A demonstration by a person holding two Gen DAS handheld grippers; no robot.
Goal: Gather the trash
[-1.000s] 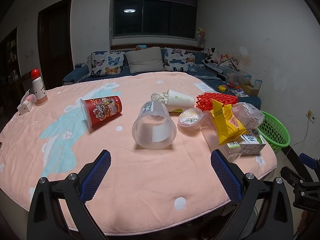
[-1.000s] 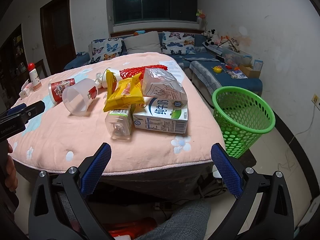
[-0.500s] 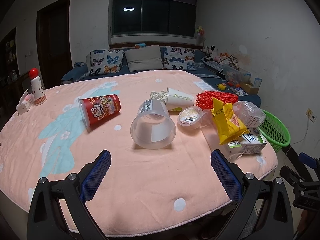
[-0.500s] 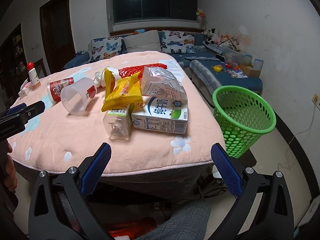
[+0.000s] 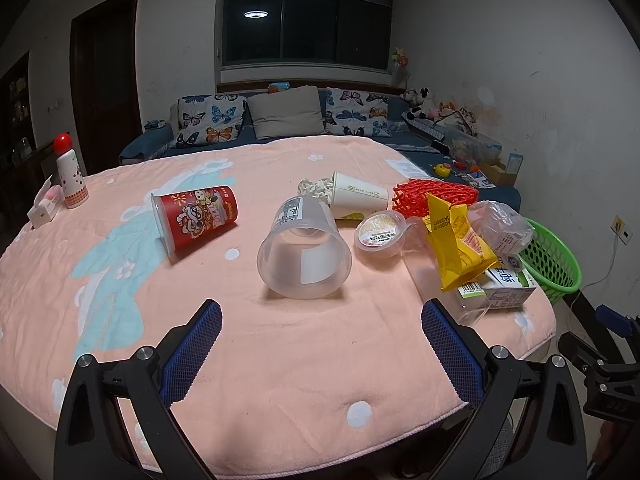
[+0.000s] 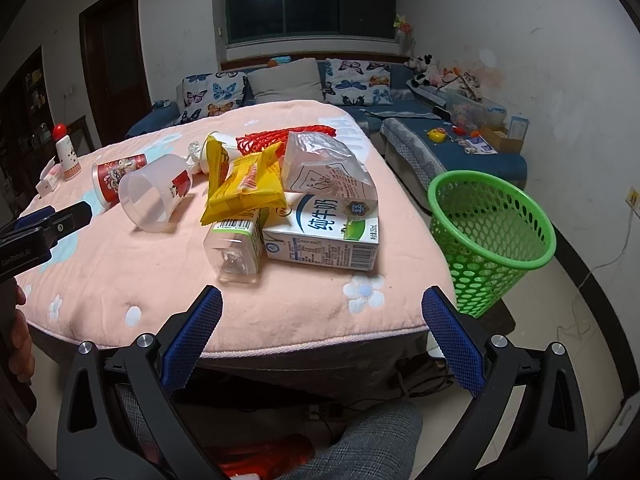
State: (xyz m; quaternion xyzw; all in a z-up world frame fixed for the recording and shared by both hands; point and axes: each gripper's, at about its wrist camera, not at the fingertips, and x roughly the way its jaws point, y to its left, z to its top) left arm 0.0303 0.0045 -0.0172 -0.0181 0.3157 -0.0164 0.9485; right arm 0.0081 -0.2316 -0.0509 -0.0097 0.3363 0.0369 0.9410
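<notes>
**Both grippers held wide and empty before the littered table**

Nearest, the left gripper (image 5: 320,344) is seen with fingers (image 5: 191,354) spread wide, nothing gripped or touched; it is held over the near edge of the pink quilted table (image 5: 280,360). The right gripper (image 6: 322,334) is likewise spread wide and empty, held just off the table's edge, above a grey-checked trouser leg (image 6: 372,436).

Ahead of the left fingers, well apart from them, a clear plastic cup (image 5: 304,254) is noted on its side, mouth toward the camera. A red printed cup (image 5: 196,220) lies to its left, a small lidded tub (image 5: 380,234) to its right, a white paper cup (image 5: 356,196) and red foam netting (image 5: 436,194) beyond.

Ahead of the right fingers, a clear bottle (image 6: 236,246) and a milk carton (image 6: 324,232) lie nearest, touching. A yellow wrapper (image 6: 244,188) rests on the bottle; a clear bag (image 6: 328,168) rests on the carton.

A green mesh basket (image 6: 492,236) stands on the floor, right of the table. A sofa (image 6: 288,92) is recorded at the far wall.
</notes>
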